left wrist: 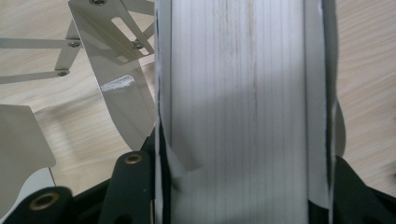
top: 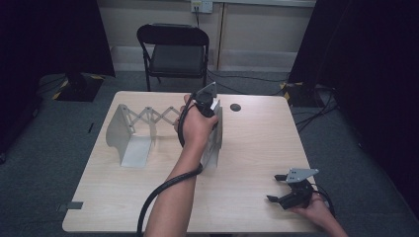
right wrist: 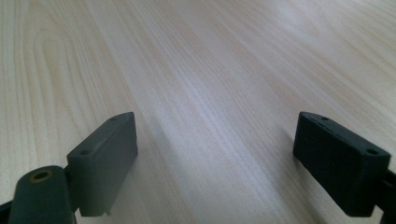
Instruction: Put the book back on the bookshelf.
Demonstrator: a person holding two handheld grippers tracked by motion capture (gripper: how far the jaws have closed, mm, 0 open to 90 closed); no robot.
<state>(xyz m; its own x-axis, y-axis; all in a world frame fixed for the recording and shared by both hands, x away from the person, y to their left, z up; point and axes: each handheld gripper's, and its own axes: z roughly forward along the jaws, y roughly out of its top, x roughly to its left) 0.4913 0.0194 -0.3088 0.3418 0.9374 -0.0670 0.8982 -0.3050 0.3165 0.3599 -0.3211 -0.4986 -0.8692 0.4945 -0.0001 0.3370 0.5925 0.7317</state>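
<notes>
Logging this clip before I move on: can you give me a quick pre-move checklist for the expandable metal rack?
1. Left claw shut on the rack's right end panel: ok.
2. Panel sits square between the jaws: ok in the left gripper view.
3. Scissor links free of obstruction: ok.
4. Left end panel resting on the table: ok.
5. Right claw open, holding nothing, away from the rack: ok.
6. Rack fully stretched out: cannot tell.
</notes>
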